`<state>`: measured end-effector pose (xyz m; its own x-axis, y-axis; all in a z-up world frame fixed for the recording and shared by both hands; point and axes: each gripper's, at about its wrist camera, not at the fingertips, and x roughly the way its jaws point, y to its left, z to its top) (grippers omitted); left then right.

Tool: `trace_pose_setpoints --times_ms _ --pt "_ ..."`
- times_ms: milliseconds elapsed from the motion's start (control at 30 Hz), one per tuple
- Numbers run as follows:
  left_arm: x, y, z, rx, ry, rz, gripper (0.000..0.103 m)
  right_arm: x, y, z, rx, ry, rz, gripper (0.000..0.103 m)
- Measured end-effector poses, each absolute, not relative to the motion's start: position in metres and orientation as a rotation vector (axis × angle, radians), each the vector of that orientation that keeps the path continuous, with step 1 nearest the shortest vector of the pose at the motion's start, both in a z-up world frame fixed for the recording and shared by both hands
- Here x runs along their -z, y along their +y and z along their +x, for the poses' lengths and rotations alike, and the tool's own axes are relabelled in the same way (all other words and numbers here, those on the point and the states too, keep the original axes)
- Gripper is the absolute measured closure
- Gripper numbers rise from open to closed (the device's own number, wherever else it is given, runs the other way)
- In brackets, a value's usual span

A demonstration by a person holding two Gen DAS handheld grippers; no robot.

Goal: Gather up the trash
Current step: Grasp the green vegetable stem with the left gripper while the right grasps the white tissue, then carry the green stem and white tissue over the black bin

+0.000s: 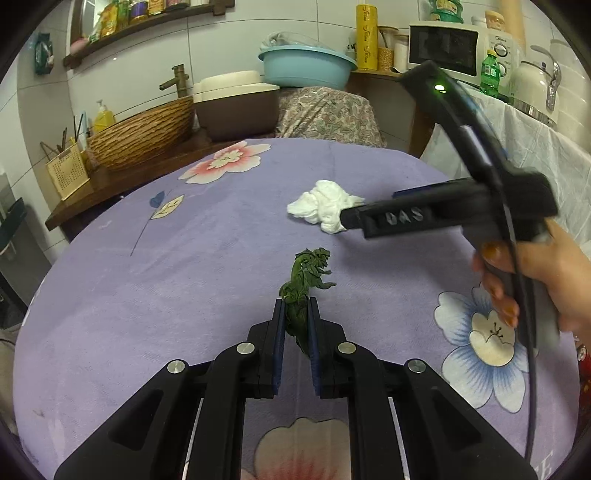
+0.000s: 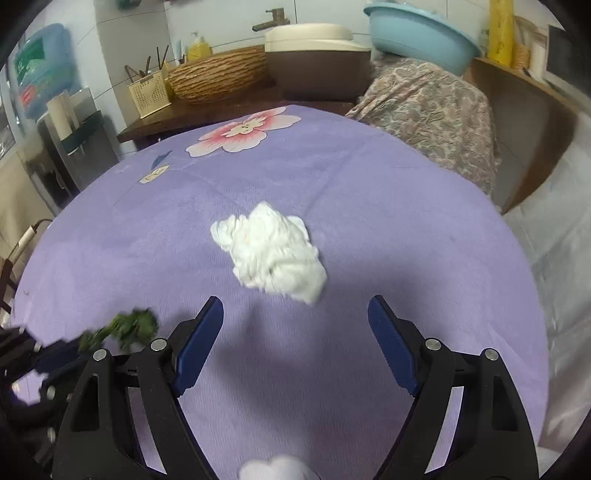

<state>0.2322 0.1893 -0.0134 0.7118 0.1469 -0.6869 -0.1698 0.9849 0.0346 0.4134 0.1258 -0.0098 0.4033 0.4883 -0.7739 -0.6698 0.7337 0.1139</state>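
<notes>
Left wrist view first: the left gripper (image 1: 296,317) has its jaws pinching a wilted dark green leafy vegetable scrap (image 1: 308,275), whose crinkled top sticks out beyond the fingertips above the purple flower-printed cloth (image 1: 184,258) covering the bench. Beyond it, toward the bench's right edge, a crumpled white tissue wad (image 1: 325,205) lies on the cloth, with the right gripper (image 1: 345,218), held in a person's hand (image 1: 546,280), reaching in from the right so that its tip overlaps the wad.

From the right wrist view, the right gripper (image 2: 295,314) has its jaws spread wide, and the tissue wad (image 2: 273,254) lies just beyond the blue pads, near the middle of the cloth (image 2: 406,221). The green scrap (image 2: 125,326) shows blurred at the lower left. Past the bench's far edge stand a woven brown basket-like basin (image 2: 218,79) and a light blue plastic tub (image 2: 421,35).
</notes>
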Motion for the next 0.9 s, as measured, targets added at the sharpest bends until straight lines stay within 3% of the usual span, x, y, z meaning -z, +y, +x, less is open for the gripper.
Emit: trace_pose_setpoints --times_ms 333,467,567,900 --pt "0.020 0.202 0.227 -0.185 0.770 -0.054 0.091 0.032 0.167 0.433 -0.700 0.936 -0.315 0.026" --pt "0.021 0.203 0.224 -0.185 0.769 -0.058 0.091 0.031 0.169 0.430 -0.687 0.904 -0.326 0.047" --pt "0.021 0.202 0.222 -0.182 0.771 -0.071 0.091 0.029 0.167 0.427 -0.694 0.896 -0.332 0.078" --pt "0.020 0.188 0.210 -0.163 0.763 -0.079 0.091 0.020 0.133 0.393 -0.750 0.841 -0.305 0.084"
